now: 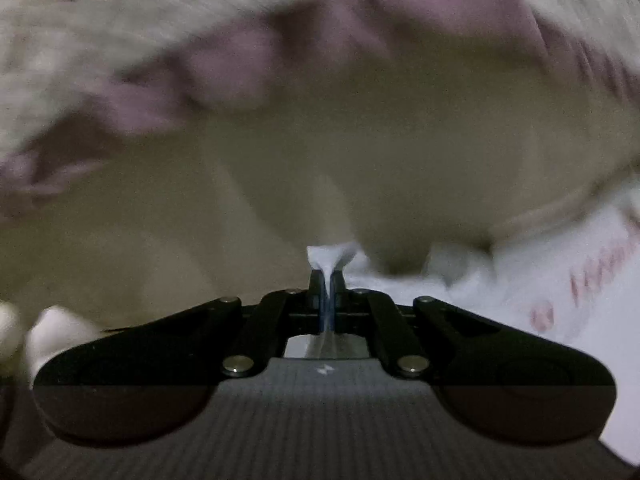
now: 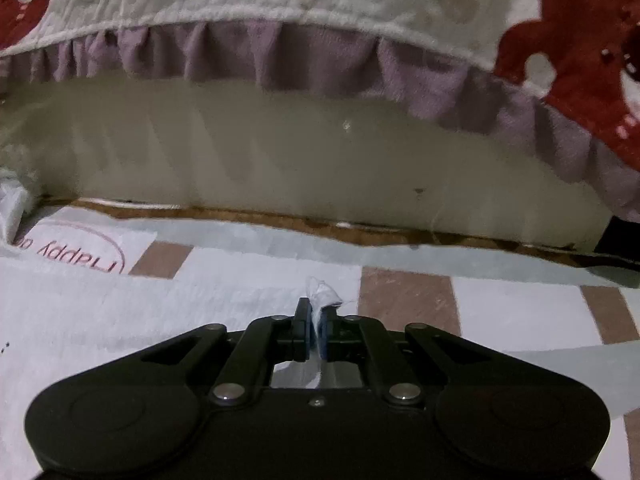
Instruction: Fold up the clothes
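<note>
Both grippers have a pinch on the same white garment, which lies spread on the floor with a red "Happy" print in a circle on it. The left gripper has its fingers closed tight on a small tuft of the white cloth that pokes out past the tips; the right gripper likewise has its fingers closed on a tuft at the garment's far edge. The left wrist view is heavily smeared, so little else there can be read beyond the cloth trailing off to the right.

The step in hand looks like the lift for a fold: two points are held, and the next move calls for raising both together and carrying the edge over the rest of the cloth, keeping it taut between the grips (an uneven pull would skew the crease).

Ahead of the right gripper, the garment's edge ends near a pale-and-brown checked mat. Beyond it rises a plain beige bed base, overhung by a quilt with a purple ruffle. Open room therefore lies back toward the person, not forward.
</note>
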Tool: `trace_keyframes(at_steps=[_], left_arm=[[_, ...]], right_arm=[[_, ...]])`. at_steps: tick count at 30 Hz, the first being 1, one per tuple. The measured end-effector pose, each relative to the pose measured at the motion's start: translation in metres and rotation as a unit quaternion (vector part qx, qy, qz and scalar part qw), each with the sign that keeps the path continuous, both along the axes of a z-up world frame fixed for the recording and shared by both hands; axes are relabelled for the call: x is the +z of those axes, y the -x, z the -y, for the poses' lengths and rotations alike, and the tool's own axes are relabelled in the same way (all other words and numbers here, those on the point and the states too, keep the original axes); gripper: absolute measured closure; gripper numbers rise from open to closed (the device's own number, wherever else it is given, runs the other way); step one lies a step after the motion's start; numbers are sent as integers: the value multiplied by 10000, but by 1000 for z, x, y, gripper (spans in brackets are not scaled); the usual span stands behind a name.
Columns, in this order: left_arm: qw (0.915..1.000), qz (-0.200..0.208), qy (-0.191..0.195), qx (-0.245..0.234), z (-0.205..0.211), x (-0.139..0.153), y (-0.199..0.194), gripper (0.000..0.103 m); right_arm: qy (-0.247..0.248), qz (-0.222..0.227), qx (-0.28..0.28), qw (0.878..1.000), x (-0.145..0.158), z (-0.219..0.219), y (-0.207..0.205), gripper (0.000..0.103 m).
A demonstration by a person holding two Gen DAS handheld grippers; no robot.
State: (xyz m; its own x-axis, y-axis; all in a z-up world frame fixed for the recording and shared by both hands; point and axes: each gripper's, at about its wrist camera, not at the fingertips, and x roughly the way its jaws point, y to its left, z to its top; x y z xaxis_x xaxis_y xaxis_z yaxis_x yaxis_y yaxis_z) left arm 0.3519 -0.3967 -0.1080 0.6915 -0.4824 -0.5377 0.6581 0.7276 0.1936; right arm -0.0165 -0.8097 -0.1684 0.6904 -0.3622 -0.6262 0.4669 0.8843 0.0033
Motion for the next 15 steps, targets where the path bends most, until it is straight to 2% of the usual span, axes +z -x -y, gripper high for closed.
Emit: trace_keyframes(at_steps=[4,5,8,10,12,13,15], left_arm=[[9969,380,297,624,-8,-3,3,102],[9971,265,241,670,-6,-13,-3,102],[9960,127,-252,846,5,-43,-19,102],[9924,370,-618,995,7,-49,-21,103],[9879,501,-785,1241,4,-47,-26,103],[9884,310,-679,1323,-2,-45,-32,103],[9878,-489,-82,1473,-19,-35,-46,103]], right_arm=[[246,-105,-70,9996,1,0,-3,100],[298,-133,-117,9994,2,0,-4,101],[471,-208,-303,9982,5,3,-5,101],[659,-283,-437,9965,8,4,-5,101],[781,-467,-505,9946,10,7,-7,101],[830,-575,-529,9935,11,9,-9,101],[818,-660,-544,9930,11,14,-9,101]])
